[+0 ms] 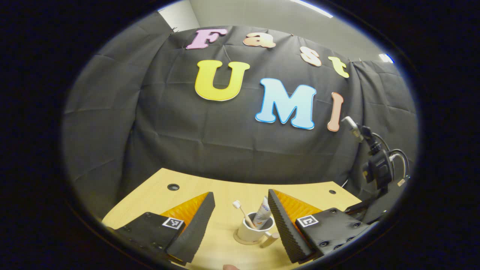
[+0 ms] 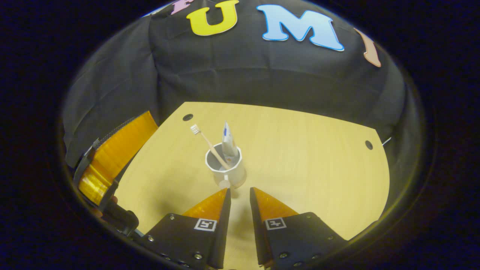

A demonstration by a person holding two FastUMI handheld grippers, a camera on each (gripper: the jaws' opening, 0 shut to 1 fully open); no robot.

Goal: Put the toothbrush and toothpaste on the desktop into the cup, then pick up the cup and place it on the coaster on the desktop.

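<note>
- my right gripper (image 2: pixel 240 195) has its jaws nearly closed on nothing, tips just short of the cup (image 2: pixel 226 168) handle.
- my left gripper (image 1: pixel 242 210) is wide open and empty.
- ahead, the cup sits on the coaster (image 1: pixel 240 240), holding toothbrush (image 2: pixel 208 144) and toothpaste (image 2: pixel 228 140).

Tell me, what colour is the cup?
White cup, greyish inside; the right gripper view shows it best.

The white cup (image 2: pixel 226 169) stands upright on the round coaster (image 1: pixel 245 240), just ahead of the right jaws, its handle toward them. Inside it the toothbrush (image 2: pixel 208 144) leans, bristle head up, beside the toothpaste (image 2: pixel 228 141) tube, which stands nearly upright.
</note>
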